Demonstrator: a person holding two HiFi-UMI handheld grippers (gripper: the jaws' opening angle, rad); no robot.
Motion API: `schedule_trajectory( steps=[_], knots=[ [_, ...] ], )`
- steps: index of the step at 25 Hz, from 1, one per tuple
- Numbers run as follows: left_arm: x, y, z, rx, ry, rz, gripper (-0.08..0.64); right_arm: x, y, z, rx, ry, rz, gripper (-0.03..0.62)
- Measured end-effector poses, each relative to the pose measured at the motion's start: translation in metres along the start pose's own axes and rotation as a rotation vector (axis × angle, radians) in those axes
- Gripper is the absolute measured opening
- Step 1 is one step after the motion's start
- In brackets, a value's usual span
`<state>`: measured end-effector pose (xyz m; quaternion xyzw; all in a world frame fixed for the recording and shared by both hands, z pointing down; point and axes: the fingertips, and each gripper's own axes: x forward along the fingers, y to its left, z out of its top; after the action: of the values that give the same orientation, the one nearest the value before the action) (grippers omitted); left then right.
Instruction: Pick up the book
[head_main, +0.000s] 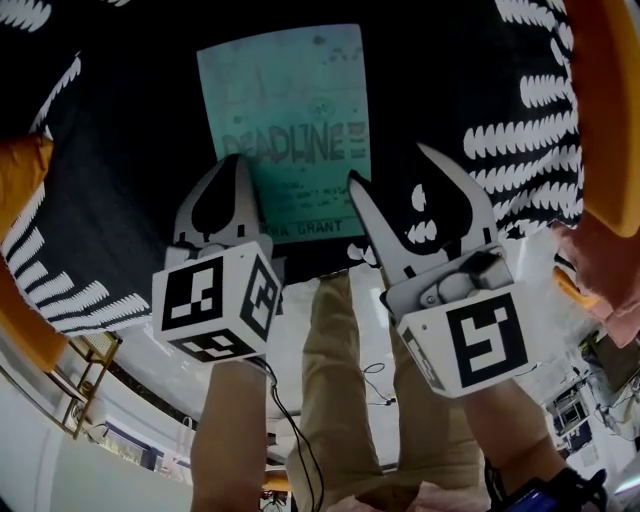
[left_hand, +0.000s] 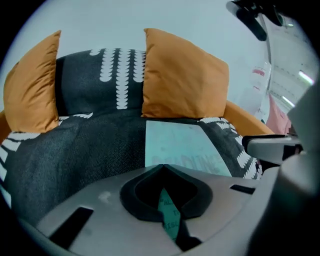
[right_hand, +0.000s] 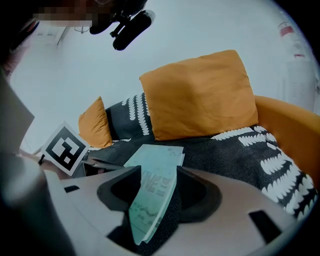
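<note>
Black fabric printed with white leaf-like rows covers the sofa seat that fills most of my head view. Against its back stand two orange cushions, a big one behind the book and another off to the left. The book, a thin teal paperback with "DEADLINE" across its cover, lies flat on the seat cover in front of the bigger cushion, its bottom edge toward me. My right gripper sits at the book's near right corner with its jaws released and spread. Its own view shows that corner of the book standing between the jaws, and I see no jaw pressing on it. My left gripper is over the book's near left edge with its jaws clenched, tips meeting. Only a sliver of teal cover shows through the slit behind the tips, and the book beyond them lies flat.
</note>
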<state>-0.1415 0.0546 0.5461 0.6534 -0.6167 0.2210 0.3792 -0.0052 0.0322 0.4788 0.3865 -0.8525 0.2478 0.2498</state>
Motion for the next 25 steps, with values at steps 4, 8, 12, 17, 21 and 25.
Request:
schedule_trajectory(
  steps=[4, 8, 12, 17, 21, 25],
  knots=[
    [0.003, 0.006, -0.002, -0.087, -0.012, -0.018, 0.011, 0.003, -0.004, 0.0, -0.006, 0.009, 0.004, 0.227],
    [0.0, 0.023, 0.0, -0.14, -0.028, 0.039, 0.011, 0.005, -0.005, 0.003, 0.002, 0.009, 0.006, 0.232],
    [0.0, 0.029, 0.0, -0.192, -0.036, 0.043, 0.011, 0.009, 0.003, -0.004, 0.047, 0.04, 0.042, 0.249],
    [0.0, 0.035, 0.0, -0.251, -0.032, 0.026, 0.011, 0.018, 0.015, -0.007, 0.095, 0.061, 0.08, 0.276],
    [0.0, 0.041, 0.002, -0.306, -0.04, 0.022, 0.011, 0.022, 0.019, -0.01, 0.125, 0.066, 0.095, 0.287],
    [-0.002, 0.049, 0.002, -0.349, -0.052, 0.035, 0.011, 0.025, 0.026, -0.016, 0.147, 0.078, 0.109, 0.294]
  ],
)
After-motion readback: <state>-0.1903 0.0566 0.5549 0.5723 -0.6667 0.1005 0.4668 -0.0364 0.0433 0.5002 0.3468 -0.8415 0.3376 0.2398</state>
